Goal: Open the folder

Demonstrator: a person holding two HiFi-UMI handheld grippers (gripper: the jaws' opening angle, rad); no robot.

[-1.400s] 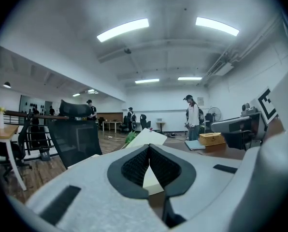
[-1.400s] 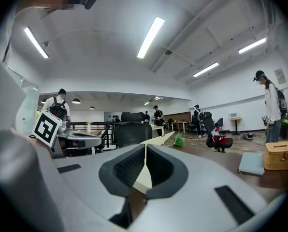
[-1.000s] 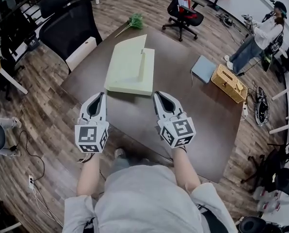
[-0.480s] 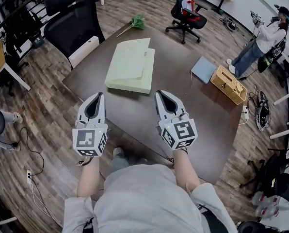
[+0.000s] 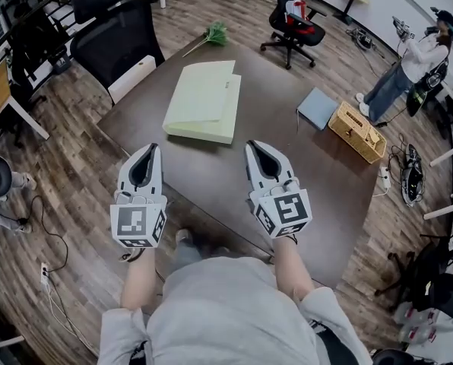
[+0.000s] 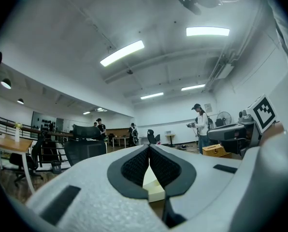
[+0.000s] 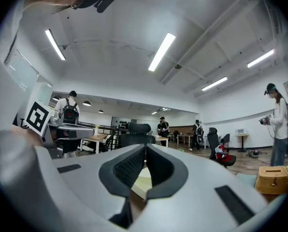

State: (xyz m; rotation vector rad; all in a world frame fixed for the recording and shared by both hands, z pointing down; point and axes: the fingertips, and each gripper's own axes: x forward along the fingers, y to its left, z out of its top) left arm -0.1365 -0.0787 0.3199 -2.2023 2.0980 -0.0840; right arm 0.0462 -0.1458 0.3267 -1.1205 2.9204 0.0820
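A pale yellow-green folder [image 5: 204,101] lies flat on the dark brown table [image 5: 287,173], its top cover set slightly askew. Both grippers hover side by side over the table's near edge, pointing level at the folder and well short of it. The left gripper [image 5: 152,149] is shut with nothing in it, and so is the right gripper [image 5: 254,144]. In the left gripper view the folder [image 6: 153,190] shows just below the closed tips of the left gripper [image 6: 149,148]. In the right gripper view the folder [image 7: 140,185] sits under the closed tips of the right gripper [image 7: 145,146].
A grey-blue notebook [image 5: 318,106] and a woven box [image 5: 358,131] sit at the table's right corner. A green sprig [image 5: 211,35] lies by the far corner. A black office chair [image 5: 112,33] stands at the far left. A person [image 5: 409,59] stands at the far right.
Both grippers have drawn back toward the body and risen a little. A flap that stood upright at the folder's right side one second ago now lies flat.
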